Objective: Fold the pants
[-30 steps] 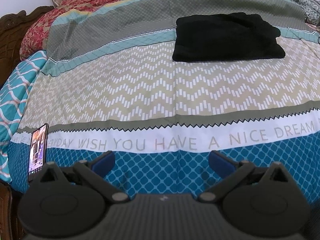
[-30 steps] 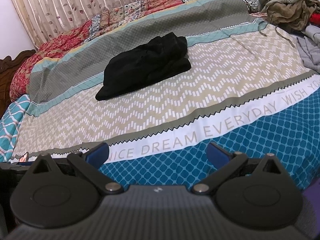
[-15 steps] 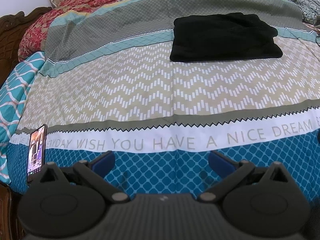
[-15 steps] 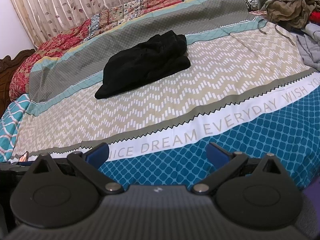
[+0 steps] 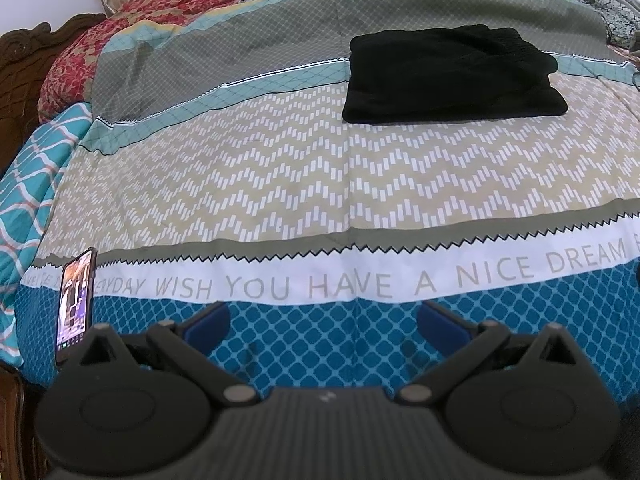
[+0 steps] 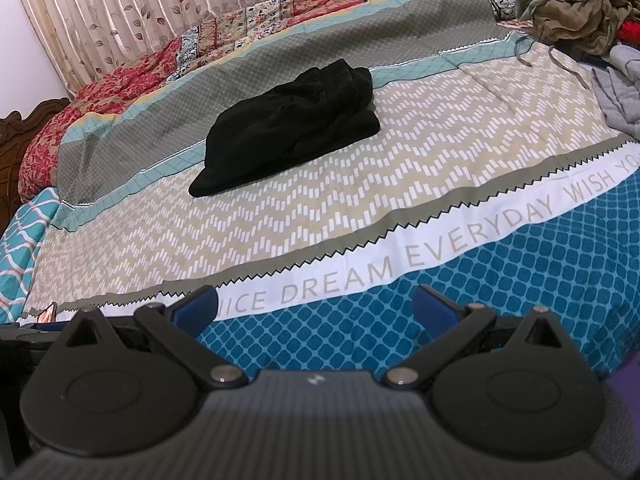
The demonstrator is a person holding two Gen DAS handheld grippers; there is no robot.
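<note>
Black pants [image 5: 448,76] lie folded into a compact bundle far back on the patterned bedspread [image 5: 280,184]; the right wrist view shows the same pants [image 6: 296,124] left of centre. My left gripper [image 5: 322,322] hangs open over the blue front band of the bedspread, well short of the pants, with nothing between its blue pads. The right gripper [image 6: 314,306] is open too, low over the blue band [image 6: 500,276] near the printed lettering, empty and far from the pants.
A phone [image 5: 76,300] with a lit screen stands at the bed's near left edge. A heap of loose clothes [image 6: 580,4] lies at the far right. A red quilt [image 6: 120,88], curtain [image 6: 140,4] and wooden headboard [image 5: 24,64] line the back and left.
Both views drift only slightly; the left view has shifted a little so the pants sit marginally higher and to the left. Both grippers stay open and empty.
</note>
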